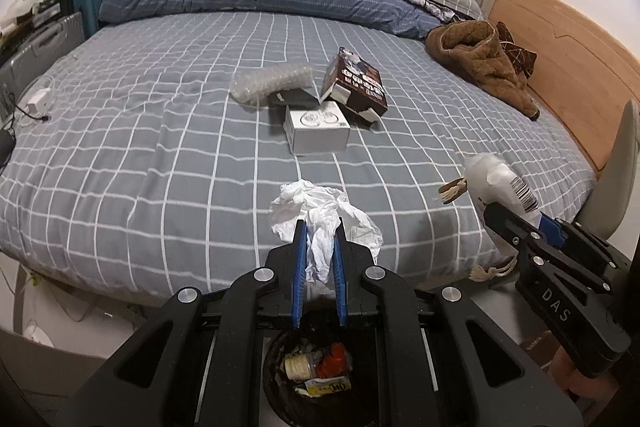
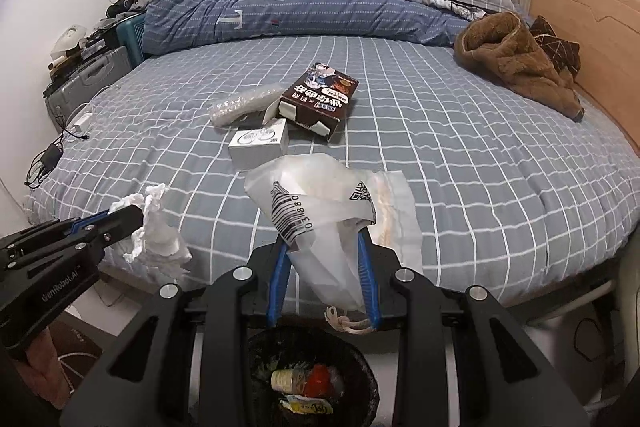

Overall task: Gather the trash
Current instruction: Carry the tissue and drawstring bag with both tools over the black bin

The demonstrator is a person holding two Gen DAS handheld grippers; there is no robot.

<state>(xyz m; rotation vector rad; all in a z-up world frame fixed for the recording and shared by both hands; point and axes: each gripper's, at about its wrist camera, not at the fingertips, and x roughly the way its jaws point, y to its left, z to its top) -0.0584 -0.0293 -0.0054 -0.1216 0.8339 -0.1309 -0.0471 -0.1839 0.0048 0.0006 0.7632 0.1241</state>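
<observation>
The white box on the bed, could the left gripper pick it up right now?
Probably not yet. The left gripper is shut on crumpled tissue, so its jaws are full. The white box lies farther up the bed with an open path; drop the tissue first.

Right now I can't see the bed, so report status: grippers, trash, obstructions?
Left gripper shut on crumpled tissue. Right gripper shut on plastic bag. Both above trash bin. Nothing blocking. Boxes remain on bed.
</observation>
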